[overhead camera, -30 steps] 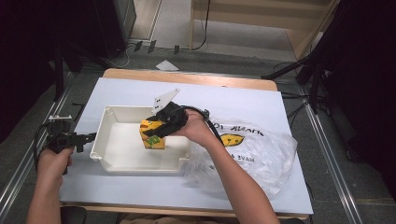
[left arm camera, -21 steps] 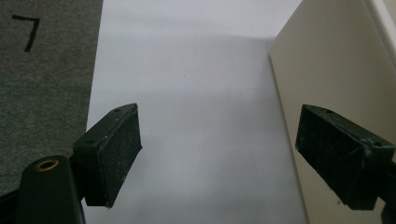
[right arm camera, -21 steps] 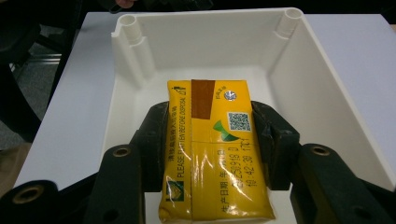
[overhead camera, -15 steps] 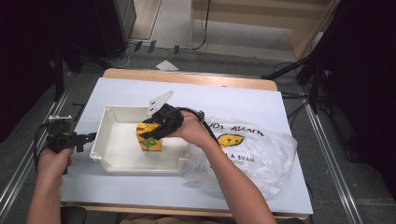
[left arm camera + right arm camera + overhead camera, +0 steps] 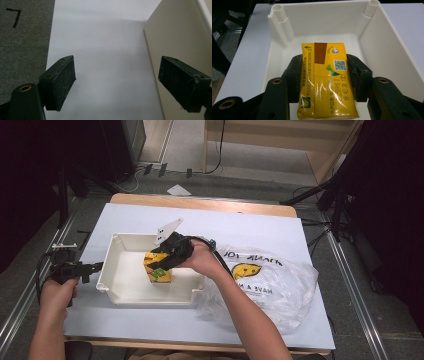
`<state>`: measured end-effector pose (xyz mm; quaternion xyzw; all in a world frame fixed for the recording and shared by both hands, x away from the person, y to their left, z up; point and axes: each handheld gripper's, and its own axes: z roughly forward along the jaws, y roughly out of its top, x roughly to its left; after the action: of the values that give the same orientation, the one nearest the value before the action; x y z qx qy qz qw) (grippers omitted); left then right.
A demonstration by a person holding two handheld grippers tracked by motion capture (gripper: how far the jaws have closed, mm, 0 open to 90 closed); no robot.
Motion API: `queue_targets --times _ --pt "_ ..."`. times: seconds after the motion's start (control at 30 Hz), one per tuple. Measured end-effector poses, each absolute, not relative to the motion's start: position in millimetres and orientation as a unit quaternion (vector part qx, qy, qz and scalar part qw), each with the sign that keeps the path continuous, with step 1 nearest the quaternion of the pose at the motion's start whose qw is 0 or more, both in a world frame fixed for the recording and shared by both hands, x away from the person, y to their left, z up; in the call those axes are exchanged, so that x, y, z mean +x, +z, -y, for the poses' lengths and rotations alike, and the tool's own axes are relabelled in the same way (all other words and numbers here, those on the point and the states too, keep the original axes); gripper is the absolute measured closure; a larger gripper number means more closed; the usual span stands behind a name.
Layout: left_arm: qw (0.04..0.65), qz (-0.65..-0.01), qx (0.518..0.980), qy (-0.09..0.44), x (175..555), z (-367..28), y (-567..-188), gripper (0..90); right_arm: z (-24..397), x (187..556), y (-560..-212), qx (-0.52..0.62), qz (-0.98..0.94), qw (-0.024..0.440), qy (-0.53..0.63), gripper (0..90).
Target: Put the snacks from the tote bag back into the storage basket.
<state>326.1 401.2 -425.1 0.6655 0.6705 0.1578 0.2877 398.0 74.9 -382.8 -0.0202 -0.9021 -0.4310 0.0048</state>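
Right tool (image 5: pixel 324 75) grips a yellow drink carton (image 5: pixel 325 80) by its two sides, jaws pressed tight against it, holding it inside the white tray (image 5: pixel 120 287) near the middle. Left tool (image 5: pixel 117 82) hangs open with nothing between its jaws, just beside the tray's outer wall, over the white surface (image 5: pixel 260 227).

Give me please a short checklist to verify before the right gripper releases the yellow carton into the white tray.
1. Right gripper clamped on the yellow carton on both sides: ok.
2. Carton inside the walls of the white tray: ok.
3. Carton bottom resting on the tray floor: cannot tell.
4. Left gripper open, nothing between its pads, beside the tray's outer wall: ok.
5. Plastic bag lying outside the tray: ok.
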Motion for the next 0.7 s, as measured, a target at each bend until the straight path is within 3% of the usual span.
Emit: queue_targets --times 0.7 --pt "0.288 -0.671 0.665 0.157 326.0 -401.4 -425.1 14.9 -81.4 396.9 -387.4 -0.014 0.907 0.003 -0.420 54.1"
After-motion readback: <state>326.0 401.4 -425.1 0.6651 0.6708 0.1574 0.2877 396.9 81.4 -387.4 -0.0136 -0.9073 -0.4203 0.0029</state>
